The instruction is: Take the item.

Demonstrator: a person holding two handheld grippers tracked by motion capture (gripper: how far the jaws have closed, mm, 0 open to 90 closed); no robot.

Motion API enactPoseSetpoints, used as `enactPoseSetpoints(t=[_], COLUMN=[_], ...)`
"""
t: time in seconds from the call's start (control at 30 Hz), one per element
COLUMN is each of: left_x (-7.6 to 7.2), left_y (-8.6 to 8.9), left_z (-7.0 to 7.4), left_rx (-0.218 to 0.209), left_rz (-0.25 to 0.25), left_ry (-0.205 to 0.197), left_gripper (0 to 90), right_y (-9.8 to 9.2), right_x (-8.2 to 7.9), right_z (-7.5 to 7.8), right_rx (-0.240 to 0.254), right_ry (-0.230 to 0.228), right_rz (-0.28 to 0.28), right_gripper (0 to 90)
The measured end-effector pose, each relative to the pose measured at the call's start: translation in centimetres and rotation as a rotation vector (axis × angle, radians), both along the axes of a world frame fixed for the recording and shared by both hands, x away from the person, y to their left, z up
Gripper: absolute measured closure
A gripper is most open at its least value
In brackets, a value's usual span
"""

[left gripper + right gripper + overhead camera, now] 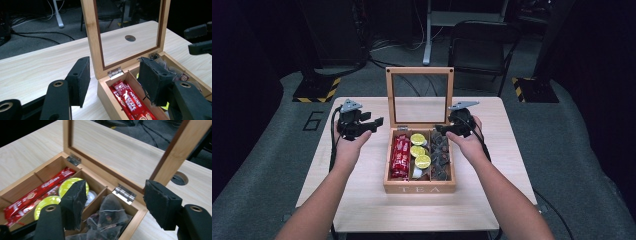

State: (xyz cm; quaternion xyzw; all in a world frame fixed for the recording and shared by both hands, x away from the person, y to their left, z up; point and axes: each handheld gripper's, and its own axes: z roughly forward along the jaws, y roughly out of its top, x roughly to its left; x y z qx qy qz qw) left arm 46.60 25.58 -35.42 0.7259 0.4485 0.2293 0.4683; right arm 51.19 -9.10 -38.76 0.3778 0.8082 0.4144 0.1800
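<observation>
both the left gripper (113, 82) and right gripper (120, 205) gape, released and empty, flanking the tea box (419, 188); the left gripper view reads nescafe sticks (130, 101).

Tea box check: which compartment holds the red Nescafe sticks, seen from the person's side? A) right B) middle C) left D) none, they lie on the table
C: in the high view the red sticks fill the left compartment of the tea box, beside the yellow-lidded cups in the middle.

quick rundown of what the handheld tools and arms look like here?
Both tools, left and right, are black, each topped by a grey three-cornered plate and trailing a black cable. Their jaws carry worn black foam pads and brass-ringed holes. Forearms are bare, no sleeves.
</observation>
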Motion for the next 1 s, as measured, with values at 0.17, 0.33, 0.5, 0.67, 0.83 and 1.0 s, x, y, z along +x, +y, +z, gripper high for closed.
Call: enactPoseSetpoints(t=[0.17, 0.33, 0.5, 0.67, 0.83, 1.0], left_x=[0.1, 0.0, 0.1, 0.0, 0.0, -0.1], left_y=[0.0, -0.1, 0.1, 0.3, 0.4, 0.2], left_z=[0.2, 0.2, 0.4, 0.8, 0.9, 0.7], left_rx=[-0.002, 0.002, -0.002, 0.0, -0.007, -0.002], left_rz=[0.0, -0.003, 0.0, -0.002, 0.005, 0.0], left_ry=[-0.002, -0.002, 0.0, -0.007, -0.005, -0.001], left_gripper=[42.6, 42.6, 42.6, 42.6, 42.6, 42.6], right_y=[0.4, 1.0, 1.6, 2.2, 2.8, 3.3], right_x=[-0.9, -1.6, -2.3, -2.9, -3.4, -4.0], right_z=[-0.1, -0.5, -0.6, -0.4, -0.4, -0.6], right_rx=[-0.021, -0.041, -0.059, -0.063, -0.059, -0.064], right_ry=[-0.012, -0.022, -0.039, -0.04, -0.05, -0.051], right_rz=[0.034, 0.056, 0.078, 0.093, 0.124, 0.142], right_gripper=[31.7, 31.7, 30.2, 29.1, 28.5, 27.8])
